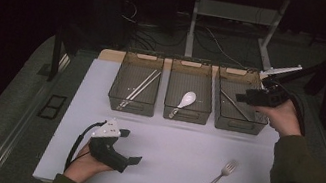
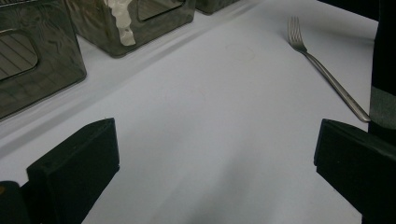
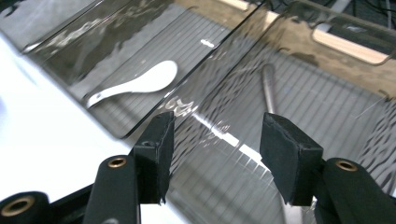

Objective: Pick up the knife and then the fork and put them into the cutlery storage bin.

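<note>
**Cutlery sorting: three bins filled, one fork left on the table**

Dark floor and desk legs sit behind a white table [image 1: 162, 172] in the high view. Along its far edge stand three smoky plastic bins: the left bin [image 1: 131, 103] holds chopsticks [image 1: 141, 87], the middle bin [image 1: 186, 115] a white spoon [image 1: 183, 102], the right bin [image 1: 239, 124] a slim metal utensil [image 1: 234, 105]. The right gripper [image 1: 242, 98] hovers over that right bin, while the left gripper [image 1: 132, 147] rests low at the near left, idle. A fork [image 1: 214, 181] lies alone on the near right of the table, well apart from both grippers. Judging by this, most of the sorting looks done, with the fork the one piece left to bin.

From the left gripper view, the jaws stand wide apart with nothing between them; the fork [image 2: 322, 70] lies ahead to the right, tines pointing away, bins beyond.

From the right gripper view, the jaws are parted and empty above the right bin's ribbed floor, the metal utensil [image 3: 268, 91] lying just beyond them and the white spoon [image 3: 140, 83] next door.

No brand, label or legible writing appears on any item.
</note>
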